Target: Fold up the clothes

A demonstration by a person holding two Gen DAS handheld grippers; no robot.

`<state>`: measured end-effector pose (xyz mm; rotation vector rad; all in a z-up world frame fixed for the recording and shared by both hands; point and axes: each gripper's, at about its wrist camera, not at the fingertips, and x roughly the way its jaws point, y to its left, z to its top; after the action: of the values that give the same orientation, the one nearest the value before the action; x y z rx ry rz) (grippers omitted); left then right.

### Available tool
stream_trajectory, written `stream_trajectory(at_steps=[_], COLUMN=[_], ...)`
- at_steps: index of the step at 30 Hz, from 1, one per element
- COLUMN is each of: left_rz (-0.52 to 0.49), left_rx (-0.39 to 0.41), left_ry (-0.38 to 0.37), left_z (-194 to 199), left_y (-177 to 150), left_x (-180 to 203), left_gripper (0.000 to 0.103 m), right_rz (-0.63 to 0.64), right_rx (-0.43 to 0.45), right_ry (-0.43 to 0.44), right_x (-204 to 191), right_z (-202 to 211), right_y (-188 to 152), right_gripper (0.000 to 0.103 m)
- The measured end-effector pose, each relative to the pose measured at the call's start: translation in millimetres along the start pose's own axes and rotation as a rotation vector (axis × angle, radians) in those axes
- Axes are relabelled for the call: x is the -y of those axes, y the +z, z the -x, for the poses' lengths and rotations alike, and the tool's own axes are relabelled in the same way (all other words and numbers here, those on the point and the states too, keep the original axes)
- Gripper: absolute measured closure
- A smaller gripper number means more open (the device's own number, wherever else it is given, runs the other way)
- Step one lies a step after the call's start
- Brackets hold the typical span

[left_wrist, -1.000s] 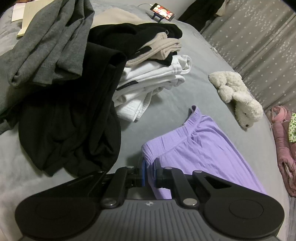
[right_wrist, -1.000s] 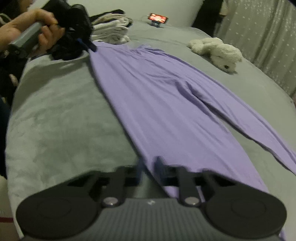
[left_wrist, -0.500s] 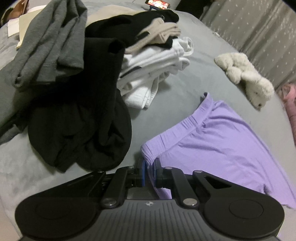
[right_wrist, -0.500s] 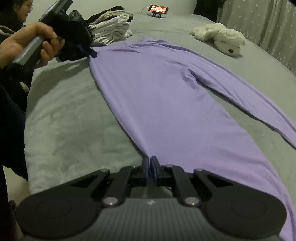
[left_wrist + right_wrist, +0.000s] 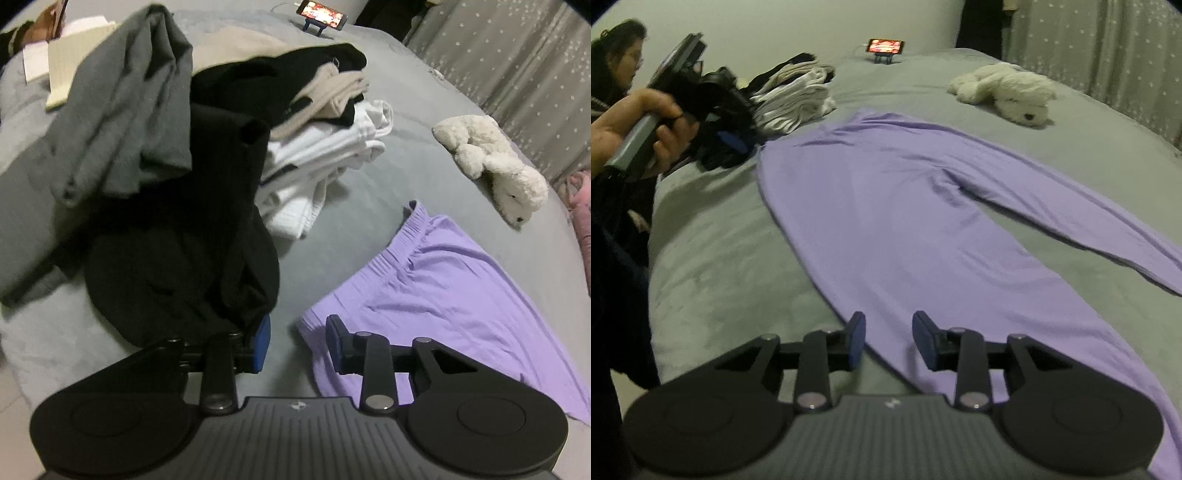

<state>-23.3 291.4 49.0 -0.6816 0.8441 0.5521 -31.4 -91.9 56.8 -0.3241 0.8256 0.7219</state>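
Lilac trousers [image 5: 905,221] lie spread flat on the grey bed [image 5: 720,258], waistband far left, legs running right. My right gripper [image 5: 889,339] hovers over the near leg's edge. Its jaws are opening and the pads are off the cloth. In the left wrist view the waistband corner [image 5: 310,325] lies loose below my left gripper [image 5: 297,341]. Those jaws are also opening, with nothing pressed between the blue pads [image 5: 262,343]. The right wrist view shows the left gripper [image 5: 731,142] held in a hand [image 5: 639,122] at the waistband end.
A black garment [image 5: 177,266] and a grey one [image 5: 122,110] are heaped left of the waistband. Behind them sits a folded stack of white, beige and black clothes [image 5: 332,147]. A white plush toy [image 5: 1008,92] and a phone on a stand [image 5: 886,47] lie further back. Curtains [image 5: 1108,48] hang on the right.
Both grippers were shut on the trousers' edge, left at the waistband corner, right on the leg. Both have since spread their jaws and let the cloth drop flat.
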Motion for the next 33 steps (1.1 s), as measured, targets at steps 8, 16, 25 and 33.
stream_trajectory(at_steps=[8, 16, 25, 33], left_rz=[-0.037, -0.105, -0.181, -0.158], left_rx=[0.017, 0.03, 0.049, 0.048], left_ry=[-0.038, -0.066, -0.058, -0.048], left_z=[-6, -17, -36, -57], left_y=[5, 13, 16, 27], left_x=[11, 40, 75, 87], left_gripper=[0.071, 0.071, 0.07, 0.068], right_rz=[-0.062, -0.127, -0.224, -0.295], right_rx=[0.011, 0.039, 0.065, 0.059], right_ry=[-0.039, -0.068, -0.108, -0.142], right_x=[11, 23, 41, 61], right_z=[-4, 0, 5, 6], right_y=[4, 4, 5, 3], right_gripper=[0.065, 0.061, 0.059, 0.058])
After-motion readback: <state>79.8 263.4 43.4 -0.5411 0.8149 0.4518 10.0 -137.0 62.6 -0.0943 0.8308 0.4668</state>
